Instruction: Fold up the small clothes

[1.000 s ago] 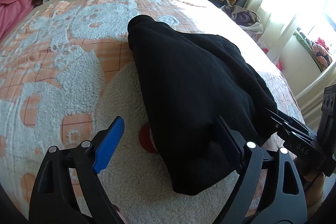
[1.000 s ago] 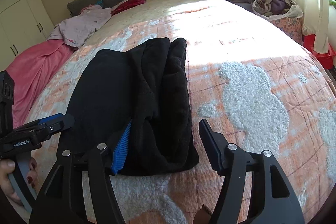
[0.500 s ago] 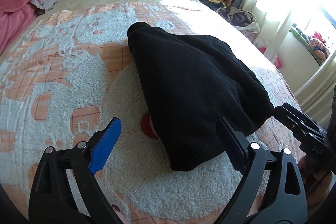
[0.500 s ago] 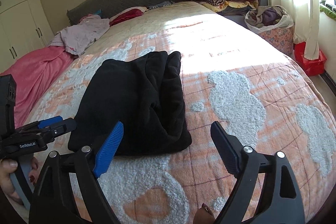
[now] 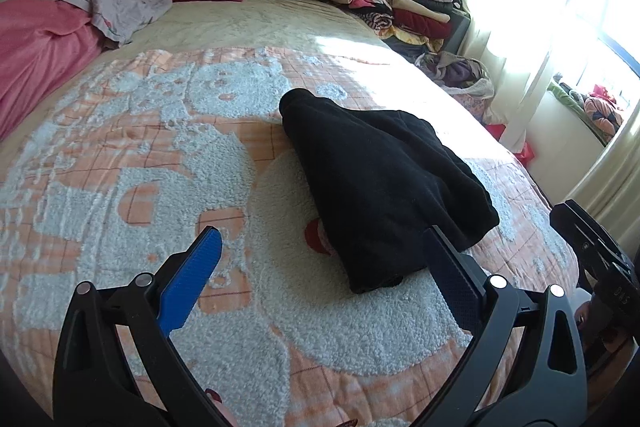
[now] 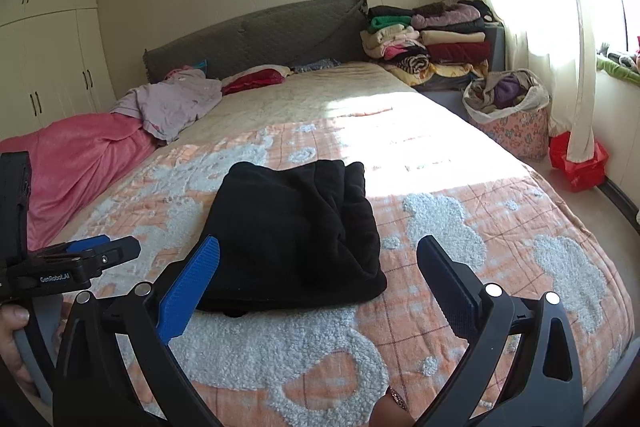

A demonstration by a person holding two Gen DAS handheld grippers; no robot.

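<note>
Sunlight from the curtained window [image 6: 532, 27] fell across the far right part of a wide bed, whose orange-and-white fleece blanket [image 5: 120, 187] covered the near half of the mattress. A grey padded headboard [image 6: 256, 35] stood at the far edge, with a pink blanket [image 6: 80, 151] heaped along the left edge and a pale lilac garment [image 6: 172, 103] crumpled beside it near the far left corner. Beyond the far right corner rose a stack of folded clothes [image 6: 432, 43], and a floral basket [image 6: 512, 119] of laundry sat on the floor by the right edge.

A folded black garment [image 6: 296, 231] lay flat on the blanket toward the near edge, roughly midway between the left and right edges, doubled into a thick bundle with its layered edges facing right.

The left gripper [image 5: 320, 275] hovered above the blanket just short of the garment's near end, its jaws spread wide and holding nothing; a blue pad [image 5: 192, 279] showed on one finger. The right gripper [image 6: 316, 279] likewise stood wide open and empty, just before the garment's near edge without touching it. In the right wrist view the left gripper appeared at the far left, held in the person's hand [image 6: 14, 343].
</note>
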